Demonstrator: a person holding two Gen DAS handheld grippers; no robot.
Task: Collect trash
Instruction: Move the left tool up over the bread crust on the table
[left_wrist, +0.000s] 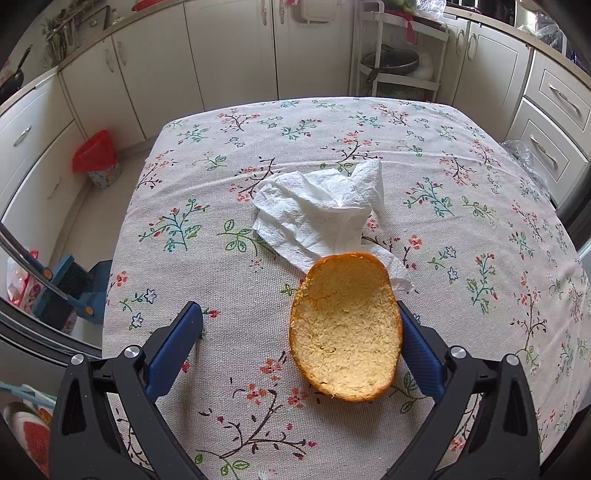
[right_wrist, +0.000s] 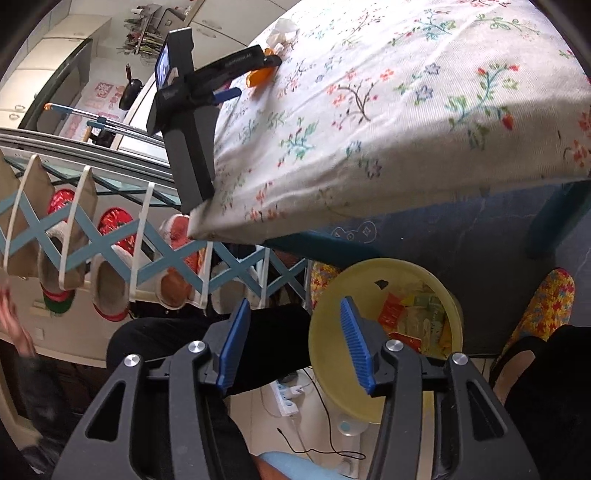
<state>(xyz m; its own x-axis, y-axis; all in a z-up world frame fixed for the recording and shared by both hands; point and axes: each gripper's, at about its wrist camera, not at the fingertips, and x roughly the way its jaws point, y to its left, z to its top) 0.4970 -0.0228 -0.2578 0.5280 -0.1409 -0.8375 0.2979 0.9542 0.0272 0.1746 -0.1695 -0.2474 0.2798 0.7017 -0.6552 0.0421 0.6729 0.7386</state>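
The orange peel (left_wrist: 345, 326), a hollowed half with its pale pith facing up, lay on the floral tablecloth (left_wrist: 221, 155) near the table's front edge, at about five o'clock from the cloth's middle in the left wrist view. It sat between the blue fingers of the left gripper (left_wrist: 301, 310), close against the right-hand finger and well apart from the left-hand one. That claw stood wide open and had hold of nothing. At twelve o'clock from the peel, a crumpled white paper towel (left_wrist: 325, 206) rested on the cloth, one corner of it tucked under the peel's far rim.

The right gripper (right_wrist: 293, 317) hung off the table's edge, low over the floor, its jaws spread apart and empty. Just past its right-hand finger, at about three o'clock, stood a yellow bin (right_wrist: 439, 295) under the table. Inside it lay red and yellowish-green wrappers (right_wrist: 410, 314) and other scraps too jumbled to name. From this view the left gripper's black body showed at eleven o'clock, above the table corner, with the peel a small orange patch by its tip.

Beyond the table, at nine o'clock in the left wrist view, a small floral bin with a red liner (left_wrist: 96, 158) stood on the floor beside the cream cabinets (left_wrist: 229, 48); I could not tell what it held.
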